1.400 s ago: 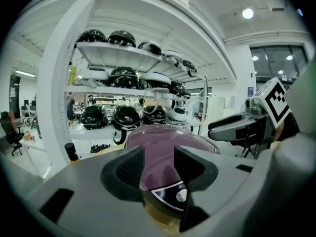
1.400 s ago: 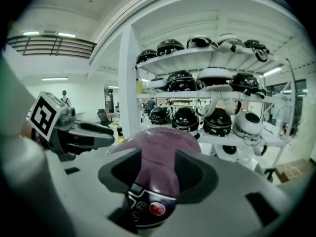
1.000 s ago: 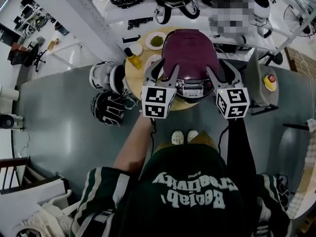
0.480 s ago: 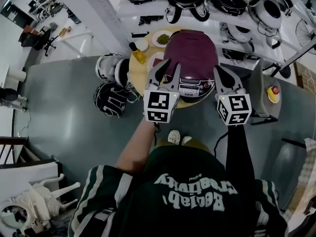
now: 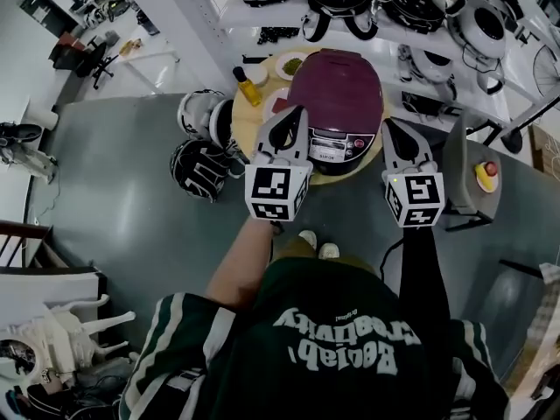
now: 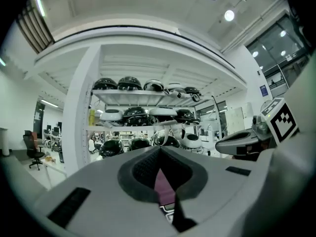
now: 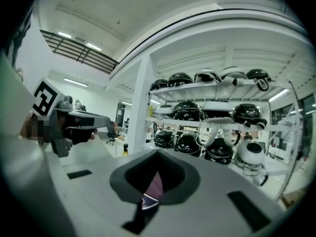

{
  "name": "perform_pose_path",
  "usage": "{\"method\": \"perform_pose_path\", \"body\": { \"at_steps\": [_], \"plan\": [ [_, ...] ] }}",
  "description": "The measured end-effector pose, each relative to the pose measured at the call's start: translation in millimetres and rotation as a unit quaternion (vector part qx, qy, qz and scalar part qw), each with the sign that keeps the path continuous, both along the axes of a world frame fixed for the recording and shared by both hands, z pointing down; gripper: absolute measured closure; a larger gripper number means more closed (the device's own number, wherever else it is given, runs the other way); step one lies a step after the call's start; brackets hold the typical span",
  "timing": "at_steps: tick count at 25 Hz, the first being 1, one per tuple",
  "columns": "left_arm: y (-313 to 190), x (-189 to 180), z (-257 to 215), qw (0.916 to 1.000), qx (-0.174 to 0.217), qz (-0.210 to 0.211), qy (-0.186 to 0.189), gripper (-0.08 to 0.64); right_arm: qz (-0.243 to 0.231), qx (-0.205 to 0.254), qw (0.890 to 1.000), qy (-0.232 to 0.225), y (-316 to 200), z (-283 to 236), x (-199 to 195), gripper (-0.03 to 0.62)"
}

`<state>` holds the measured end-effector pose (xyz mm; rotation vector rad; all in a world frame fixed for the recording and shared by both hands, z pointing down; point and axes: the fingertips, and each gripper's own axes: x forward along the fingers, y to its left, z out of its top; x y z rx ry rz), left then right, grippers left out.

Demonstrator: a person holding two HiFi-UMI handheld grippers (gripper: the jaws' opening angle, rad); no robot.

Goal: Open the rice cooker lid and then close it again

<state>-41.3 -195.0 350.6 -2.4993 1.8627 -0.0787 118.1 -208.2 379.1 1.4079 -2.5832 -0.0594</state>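
On the round bench [image 5: 246, 122], the cooker [image 5: 337, 90] is sitting with its purple lid [image 5: 335, 73] down and its control panel facing the person. Both arms are reaching forward side by side, the left forearm bare and the right in a black sleeve, with both grippers pointing roughly level.

The left gripper [image 5: 297, 113] is hanging at the cooker's front left, and from the head view its tip is overlapping the cooker's edge. Whether it is touching there, I cannot tell. The right gripper [image 5: 390, 126] is hovering at the cooker's front right, near the bench rim.

Both pairs of jaws have just been closing, and now they are clenched tip to tip with nothing between them. The left gripper view is showing the left gripper [image 6: 159, 149] pinched together, and the right gripper view is showing the right gripper [image 7: 158, 153] the same.

In those two views each gripper's own grey body is filling the lower half and hiding nearly all of the cooker. Only a purple sliver of the cooker [image 6: 162, 184] is peeking through the hole behind the tips. Beyond it, shelves [image 6: 133, 90] are carrying rows of helmets [image 6: 136, 115].

From the head view the shelves are being cut off by the top edge. A bottle [image 5: 248, 87] and a plate [image 5: 291, 66] are standing on the bench at the cooker's far left.
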Motion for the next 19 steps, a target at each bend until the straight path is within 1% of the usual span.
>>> {"method": "perform_pose_path", "body": {
  "at_steps": [7,11,19],
  "plan": [
    [12.5,15.3,1.2,0.9999,0.008,0.005,-0.011,0.561,-0.004,0.009,1.000,-0.010,14.3,-4.6,15.0,0.589],
    [19.1,21.3,4.2,0.9998,0.006,0.008,-0.019,0.561,-0.001,0.010,1.000,-0.011,20.4,-2.1,22.1,0.589],
    [31.7,27.2,8.8,0.9992,-0.003,0.015,-0.037,0.561,-0.015,0.006,1.000,-0.011,30.0,-0.7,17.2,0.589]
  ]
}}
